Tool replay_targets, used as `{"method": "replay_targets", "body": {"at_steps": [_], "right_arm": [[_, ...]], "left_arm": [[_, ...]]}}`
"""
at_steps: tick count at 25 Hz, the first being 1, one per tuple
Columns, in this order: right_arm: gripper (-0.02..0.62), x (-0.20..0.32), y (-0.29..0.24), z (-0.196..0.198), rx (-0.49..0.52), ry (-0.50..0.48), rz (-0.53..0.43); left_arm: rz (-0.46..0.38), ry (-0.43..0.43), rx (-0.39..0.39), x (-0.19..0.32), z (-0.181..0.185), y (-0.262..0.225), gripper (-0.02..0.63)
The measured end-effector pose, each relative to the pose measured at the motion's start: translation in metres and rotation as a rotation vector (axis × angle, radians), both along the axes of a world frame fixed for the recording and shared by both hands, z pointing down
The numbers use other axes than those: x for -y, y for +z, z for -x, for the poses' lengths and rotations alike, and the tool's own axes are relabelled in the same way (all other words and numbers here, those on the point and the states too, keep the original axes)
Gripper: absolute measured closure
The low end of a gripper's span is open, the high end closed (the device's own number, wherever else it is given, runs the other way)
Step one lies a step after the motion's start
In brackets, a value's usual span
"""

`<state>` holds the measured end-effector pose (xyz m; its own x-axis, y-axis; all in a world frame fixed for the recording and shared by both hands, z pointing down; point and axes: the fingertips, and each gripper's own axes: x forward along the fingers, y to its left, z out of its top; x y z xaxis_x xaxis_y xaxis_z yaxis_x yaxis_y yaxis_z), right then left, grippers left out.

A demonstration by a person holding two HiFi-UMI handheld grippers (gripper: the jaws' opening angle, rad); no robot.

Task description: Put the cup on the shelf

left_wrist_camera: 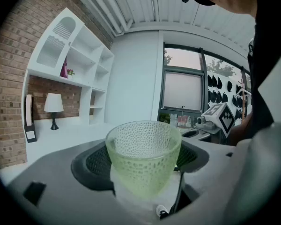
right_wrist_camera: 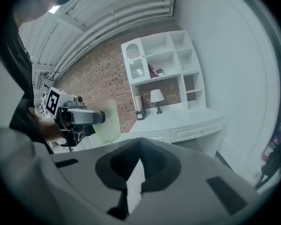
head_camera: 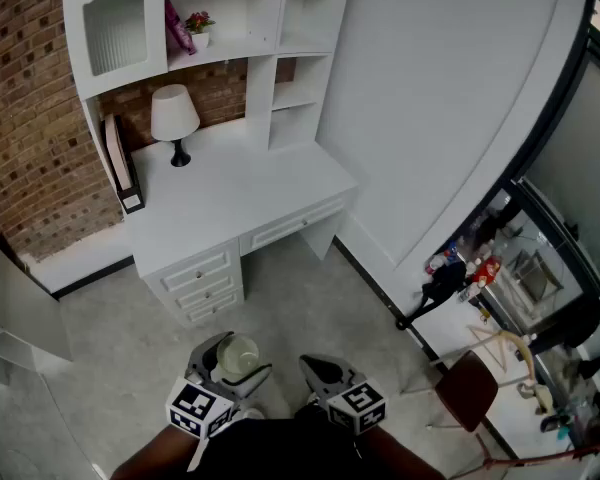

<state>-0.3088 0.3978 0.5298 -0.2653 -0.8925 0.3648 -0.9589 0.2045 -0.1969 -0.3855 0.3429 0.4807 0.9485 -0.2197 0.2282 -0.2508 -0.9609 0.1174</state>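
Below shelf — white desk, brick wall

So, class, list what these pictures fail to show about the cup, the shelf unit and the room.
Cup: right gripper view, partly hidden behind the left claw.
Shelf unit top: head view, cut off by the upper edge.
Contents behind the ribbed door: head view, blurred by the glass.
Counter clutter: head view, too small to identify.

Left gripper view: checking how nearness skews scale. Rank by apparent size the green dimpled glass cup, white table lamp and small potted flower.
1. green dimpled glass cup: largest by far, but nearest the camera.
2. white table lamp.
3. small potted flower: smallest.
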Motion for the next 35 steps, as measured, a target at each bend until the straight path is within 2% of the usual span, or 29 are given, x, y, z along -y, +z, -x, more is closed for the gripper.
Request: {"method": "replay_targets", "body": {"at_steps": [9,15,24,35], "right_arm": [[0.592,-0.003,0.002,0.005,-0.012,-0.011,0.003],[0.591,-0.003,-0.002,0.018,0.029,-0.027,0.008],[0.591,-0.006,0.012,0.031,-0.002,-0.046,0.070],[0.591,0.002,0.022,-0.019,-0.018,0.024,0.084]], "left_arm": [[0.000,0.009,0.003,-0.003,0.002,0.000,0.218],[0.016,0.014,0.007,-0.004,0.006,0.004,0.218],[0.033,0.034,0.007,-0.006,0.006,0.009,0.218],[0.048,0.045,0.029,0.001,-0.029,0.022,0.218]]}}
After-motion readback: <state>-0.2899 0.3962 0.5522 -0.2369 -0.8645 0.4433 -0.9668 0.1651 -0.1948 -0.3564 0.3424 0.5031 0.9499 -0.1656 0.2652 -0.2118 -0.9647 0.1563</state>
